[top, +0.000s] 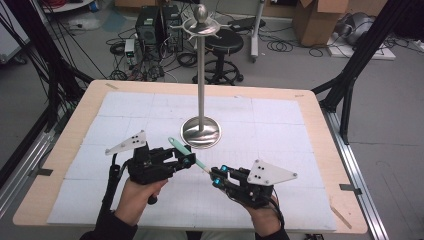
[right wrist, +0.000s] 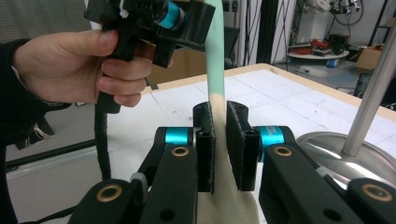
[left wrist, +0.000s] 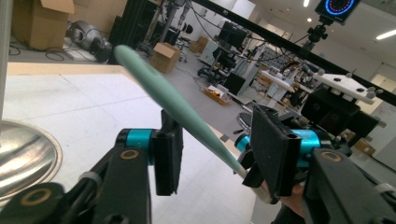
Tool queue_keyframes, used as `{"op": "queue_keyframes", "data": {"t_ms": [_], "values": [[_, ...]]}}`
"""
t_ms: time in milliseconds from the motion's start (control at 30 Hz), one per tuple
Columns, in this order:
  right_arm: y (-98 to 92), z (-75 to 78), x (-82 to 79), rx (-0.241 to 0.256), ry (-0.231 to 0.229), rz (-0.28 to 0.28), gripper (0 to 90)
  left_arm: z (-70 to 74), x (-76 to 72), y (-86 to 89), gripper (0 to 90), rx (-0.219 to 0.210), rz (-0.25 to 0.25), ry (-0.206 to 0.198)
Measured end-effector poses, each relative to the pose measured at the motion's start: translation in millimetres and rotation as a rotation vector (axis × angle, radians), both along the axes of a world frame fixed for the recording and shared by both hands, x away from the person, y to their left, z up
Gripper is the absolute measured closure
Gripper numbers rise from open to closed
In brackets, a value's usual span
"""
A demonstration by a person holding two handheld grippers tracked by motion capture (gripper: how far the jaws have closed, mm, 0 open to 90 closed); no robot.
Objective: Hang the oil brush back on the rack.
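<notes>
While held above the white mat on the bench, spans the gap between both grippers: a long mint-green spatula, slanting from upper left to lower right in the high view, clear of the mat. Right gripper pinching the pale, cream-coloured end of that spatula, jaws pressed close on either side of it in the right gripper view, green handle rising straight up from between them. Left gripper spread open around the green handle, which passes between its jaws in the left gripper view without being squeezed; touching the near jaw or just clear of it, cannot tell. Gripped by a hand in a dark sleeve, seen at upper left of the right gripper view. Just behind the grippers, near the middle of the mat, stands a tall metal stand on a round shiny base, upright, topped by a ring of hooks and a knob. Spatula tip close to that base but apart from it.
</notes>
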State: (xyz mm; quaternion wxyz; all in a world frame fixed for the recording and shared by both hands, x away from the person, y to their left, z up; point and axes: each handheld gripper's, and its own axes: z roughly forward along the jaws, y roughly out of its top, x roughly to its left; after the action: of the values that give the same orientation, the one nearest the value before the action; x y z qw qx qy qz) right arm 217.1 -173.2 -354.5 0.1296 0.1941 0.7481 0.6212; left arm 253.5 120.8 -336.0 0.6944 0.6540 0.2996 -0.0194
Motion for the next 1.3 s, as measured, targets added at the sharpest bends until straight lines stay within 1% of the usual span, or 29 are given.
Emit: {"op": "queue_keyframes", "data": {"t_ms": [100,133,167,267,400,533,567,633,733,767,800,833,900,967,1033,1067,1100,1167,1200,1267,1300], "values": [[0.9,-0.4,-0.2,0.002,0.001,0.002,82.3,2.7,-0.6,-0.3,60.1,-0.004,-0.002,-0.003],[1.6,-0.5,-0.6,-0.001,0.000,0.004,82.3,3.3,-0.7,-0.2,62.8,-0.001,-0.003,-0.008],[1.6,-0.5,-0.6,-0.001,0.000,0.004,82.3,4.3,-1.1,-0.3,62.8,0.003,-0.001,-0.013],[2.4,-0.8,-0.7,0.000,-0.002,0.008,82.2,7.3,-3.3,-0.6,67.4,0.013,0.003,-0.034],[4.0,-1.5,-1.7,-0.013,-0.010,0.007,82.1,11.1,-5.6,-1.7,71.2,0.014,-0.004,-0.042],[6.1,-2.3,-2.5,-0.027,-0.013,0.006,81.9,15.2,-8.1,-2.3,77.5,0.014,-0.014,-0.050],[7.3,-2.3,-2.9,-0.029,-0.016,0.011,81.9,16.7,-9.2,-2.9,79.7,0.017,-0.018,-0.055],[7.9,-2.4,-2.7,-0.031,-0.020,0.012,81.8,19.8,-11.4,-4.5,80.5,0.027,-0.026,-0.063],[9.1,-2.7,-2.4,-0.030,-0.021,0.015,81.1,23.9,-15.0,-8.0,81.7,0.047,-0.019,-0.089],[9.1,-2.4,-3.4,-0.026,-0.017,0.017,76.1,25.1,-15.9,-8.7,82.0,0.051,-0.016,-0.095],[9.1,-2.4,-3.4,-0.026,-0.017,0.017,76.1,26.2,-16.6,-9.2,82.0,0.057,-0.011,-0.102],[8.8,-2.2,-3.5,-0.019,-0.020,0.009,70.2,27.5,-17.3,-9.5,82.2,0.065,-0.004,-0.107],[7.4,-1.6,-3.5,0.001,-0.028,-0.010,63.6,29.5,-18.4,-9.5,82.3,0.084,0.011,-0.121],[6.5,-0.5,-4.8,-0.001,-0.046,-0.038,56.3,30.8,-19.2,-9.6,82.4,0.101,0.025,-0.129],[6.4,0.2,-5.5,0.001,-0.049,-0.055,50.6,30.8,-20.0,-9.6,82.4,0.125,0.048,-0.138],[7.6,0.5,-6.5,-0.002,-0.059,-0.072,46.6,30.7,-20.6,-9.7,82.4,0.137,0.057,-0.140],[8.5,0.9,-7.0,-0.009,-0.065,-0.081,44.1,30.3,-21.4,-10.1,82.5,0.158,0.070,-0.146],[15.7,1.4,-9.0,-0.040,-0.082,-0.115,37.7,29.8,-22.7,-10.8,82.5,0.177,0.084,-0.153],[15.7,1.4,-9.0,-0.040,-0.082,-0.115,37.7,29.7,-23.2,-11.1,82.5,0.186,0.089,-0.158],[22.1,0.5,-9.9,-0.062,-0.098,-0.130,36.9,29.9,-24.5,-12.1,82.4,0.196,0.103,-0.158],[25.6,0.1,-10.4,-0.074,-0.097,-0.131,36.6,29.9,-24.8,-12.5,82.5,0.201,0.110,-0.159]]}}
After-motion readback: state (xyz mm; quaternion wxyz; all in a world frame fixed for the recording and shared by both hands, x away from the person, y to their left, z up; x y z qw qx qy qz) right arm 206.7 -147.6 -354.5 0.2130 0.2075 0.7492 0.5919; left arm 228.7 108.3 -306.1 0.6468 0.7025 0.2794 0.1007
